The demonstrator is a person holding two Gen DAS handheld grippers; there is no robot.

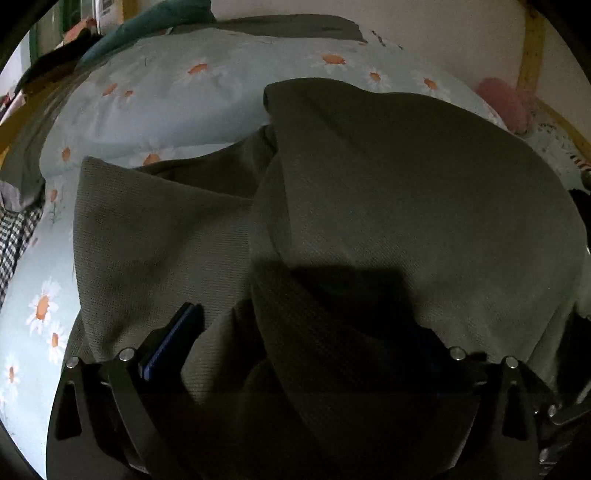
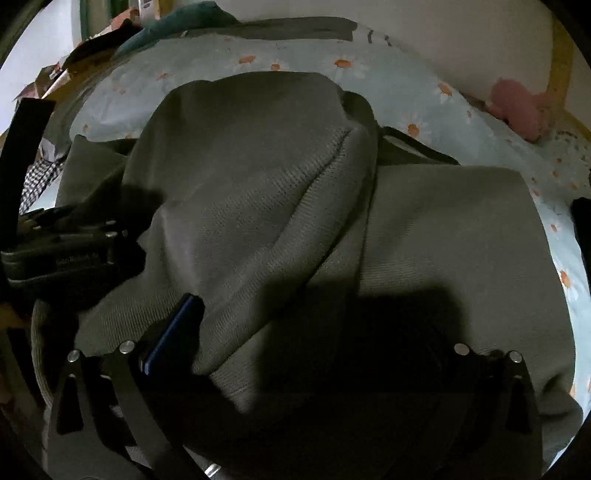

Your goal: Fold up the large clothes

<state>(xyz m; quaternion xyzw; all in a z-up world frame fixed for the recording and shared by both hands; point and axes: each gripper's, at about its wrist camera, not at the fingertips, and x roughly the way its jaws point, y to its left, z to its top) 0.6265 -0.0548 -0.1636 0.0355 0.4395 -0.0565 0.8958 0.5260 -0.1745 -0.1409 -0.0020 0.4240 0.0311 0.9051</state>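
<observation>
A large olive-grey knit garment lies partly folded on a bed with a pale blue daisy sheet. In the left wrist view my left gripper stands wide open over its near edge; the left blue-padded finger shows, the right finger is buried in dark cloth folds. In the right wrist view the garment bulges up, and my right gripper is also open, left pad resting against the cloth, right finger in shadow. The left gripper's body shows at the left.
A pink plush toy sits at the bed's far right corner by a yellow wooden frame. A checked cloth lies at the left edge. A grey pillow or blanket and teal cloth lie at the head.
</observation>
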